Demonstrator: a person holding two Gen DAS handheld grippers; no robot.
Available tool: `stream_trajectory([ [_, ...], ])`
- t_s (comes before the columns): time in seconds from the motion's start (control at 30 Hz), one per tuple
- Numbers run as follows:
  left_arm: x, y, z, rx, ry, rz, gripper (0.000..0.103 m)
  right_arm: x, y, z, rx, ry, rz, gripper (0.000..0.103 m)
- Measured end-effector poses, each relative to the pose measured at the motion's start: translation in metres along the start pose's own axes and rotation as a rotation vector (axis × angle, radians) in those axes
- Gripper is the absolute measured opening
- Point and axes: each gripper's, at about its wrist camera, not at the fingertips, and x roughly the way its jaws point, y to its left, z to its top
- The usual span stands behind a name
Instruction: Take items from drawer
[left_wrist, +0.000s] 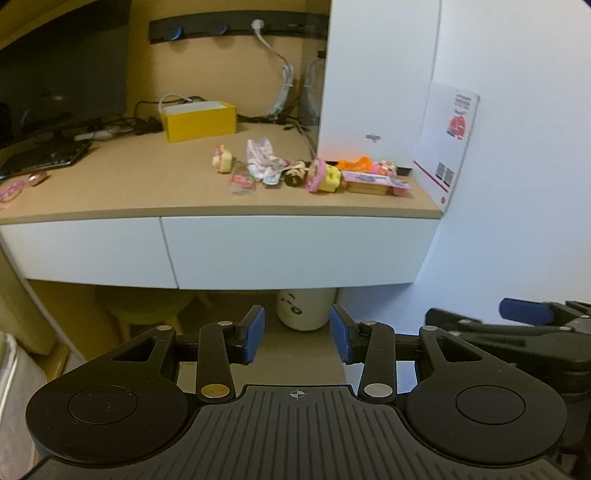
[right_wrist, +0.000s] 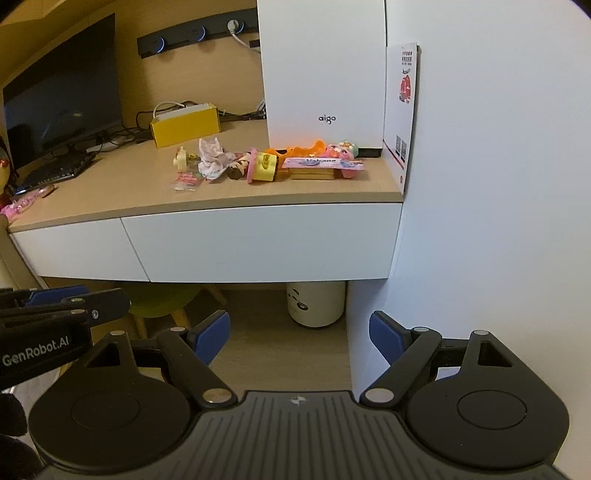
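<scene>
Two white flat-fronted drawers (left_wrist: 295, 251) sat shut under the light wood desk top (left_wrist: 147, 184), their long axis running side to side along the desk's front edge, fronts facing the cameras. Wide right drawer (right_wrist: 258, 243) butted against the white wall (right_wrist: 498, 221); narrower left drawer (right_wrist: 74, 251) beside it, thin seam between.

Left gripper (left_wrist: 297, 334) hung below drawer level, blue pads spread, nothing between them. Right gripper (right_wrist: 299, 336) likewise, jaws wide apart and empty, just beside the left one, both angled down toward the floor under the desk.

Small items lay in a rough row on the desk top, row running left to right near the white aigo-branded box (right_wrist: 325, 74): a cream-coloured small toy (right_wrist: 181, 157), a crumpled pink-white wrapper (right_wrist: 212, 157), a clear packet with red print (right_wrist: 186, 181), a brown-and-white figure (right_wrist: 236, 168), a yellow toy with pink rim (right_wrist: 264, 166), an orange plastic piece (right_wrist: 303, 149), a flat pink-blue card pack (right_wrist: 325, 164) lying lengthwise on a wooden block, pointing right.

Yellow open cardboard box (right_wrist: 184, 125) stood further back. Dark monitor (right_wrist: 62, 96) at left, black keyboard (right_wrist: 55, 171) in front of it. White printed card (right_wrist: 402, 110) leaned on the wall. White cylindrical bin (right_wrist: 317, 302) stood upright under the desk, a green stool (right_wrist: 162, 299) next to it.
</scene>
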Motion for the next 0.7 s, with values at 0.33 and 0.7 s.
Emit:
stream_trajectory([
  [0.33,0.000,-0.005,0.003,0.008,-0.004,-0.028,0.043,-0.011,-0.002,0.007,-0.021,-0.024,-0.019,0.083],
  [0.7,0.008,-0.016,0.003,0.038,0.010,-0.055,0.043,-0.006,-0.007,0.006,-0.012,-0.018,-0.045,0.083],
])
